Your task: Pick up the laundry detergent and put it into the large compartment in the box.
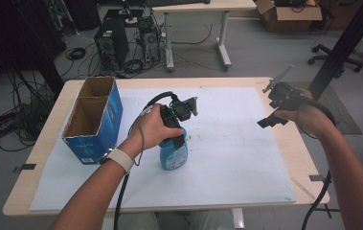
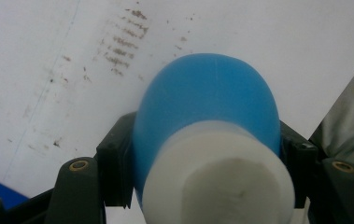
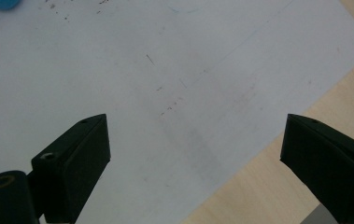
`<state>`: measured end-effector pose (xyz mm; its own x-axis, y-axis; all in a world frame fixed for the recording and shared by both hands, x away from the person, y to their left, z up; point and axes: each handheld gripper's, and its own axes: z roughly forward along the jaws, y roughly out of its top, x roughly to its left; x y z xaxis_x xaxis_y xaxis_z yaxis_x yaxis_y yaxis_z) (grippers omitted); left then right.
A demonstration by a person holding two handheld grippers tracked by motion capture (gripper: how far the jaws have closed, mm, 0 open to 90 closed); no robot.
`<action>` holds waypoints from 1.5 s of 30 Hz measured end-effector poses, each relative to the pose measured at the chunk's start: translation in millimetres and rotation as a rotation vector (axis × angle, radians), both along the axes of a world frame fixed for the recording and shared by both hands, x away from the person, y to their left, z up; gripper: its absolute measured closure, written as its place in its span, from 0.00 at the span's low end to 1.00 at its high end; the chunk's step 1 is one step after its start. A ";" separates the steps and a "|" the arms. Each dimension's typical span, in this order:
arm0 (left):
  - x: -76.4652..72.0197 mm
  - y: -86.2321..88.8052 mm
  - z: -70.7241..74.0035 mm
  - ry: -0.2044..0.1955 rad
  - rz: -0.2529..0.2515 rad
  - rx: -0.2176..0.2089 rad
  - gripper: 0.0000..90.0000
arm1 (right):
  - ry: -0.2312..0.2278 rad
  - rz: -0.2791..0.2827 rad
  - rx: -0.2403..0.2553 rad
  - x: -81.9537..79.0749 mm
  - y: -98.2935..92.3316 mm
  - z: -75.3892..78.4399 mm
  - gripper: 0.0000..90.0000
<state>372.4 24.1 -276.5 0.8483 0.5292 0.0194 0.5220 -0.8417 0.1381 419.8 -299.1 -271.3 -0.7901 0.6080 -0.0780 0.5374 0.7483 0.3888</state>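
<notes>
My left gripper is clamped on the bottle, which stands upright on the white mat, a little left of the mat's middle and close to my edge of the table. In the high view the gripper comes down on the bottle from above, my left hand wrapped over the gripper body, so the jaws sit at the bottle's upper part and the blue body shows below them. In the left gripper view the bottle fills the gap between the two black jaws, white top nearest the camera, blue shoulder beyond; both pads press its sides, one left, one right. Speckled brown marks lie on the mat just past the bottle. The box, open-topped and blue-sided, stands well to the left of the bottle, near the mat's left edge. My right gripper hangs above the mat's right side, well apart from the bottle; in the right gripper view its jaws stand wide with nothing between them, bare mat and table edge below.
</notes>
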 end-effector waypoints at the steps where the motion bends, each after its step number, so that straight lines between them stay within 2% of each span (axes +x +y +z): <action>1: -0.3 1.2 1.4 0.000 0.004 -0.001 0.41 | 0.000 -0.001 0.000 -0.1 -0.1 0.1 0.09; 7: -2.6 7.7 10.7 0.001 0.044 -0.006 0.41 | -0.003 0.002 0.002 -1.1 1.0 0.3 0.09; 10: -4.3 11.7 18.7 -0.012 0.065 -0.015 0.41 | -0.003 0.003 0.003 -1.7 1.8 0.5 0.09; 15: -6.4 16.4 37.9 -0.037 0.109 -0.023 0.41 | -0.003 0.006 0.003 -2.6 2.6 0.7 0.09; 25: -5.3 24.5 76.8 -0.019 0.184 -0.040 0.41 | -0.009 0.002 0.007 -3.9 2.0 3.4 0.09; 30: -4.8 28.9 96.1 -0.026 0.221 -0.036 0.41 | -0.012 0.006 0.007 -4.0 2.7 3.9 0.09; 35: -1.5 37.6 116.9 -0.022 0.280 -0.043 0.41 | -0.012 0.009 0.014 -4.0 4.0 4.8 0.09; 39: 1.4 46.3 134.4 -0.036 0.342 -0.053 0.41 | -0.014 0.013 0.014 -3.3 5.0 4.3 0.09; 45: 7.1 59.0 156.1 -0.045 0.406 -0.041 0.41 | -0.011 0.015 0.016 -2.4 5.8 2.7 0.09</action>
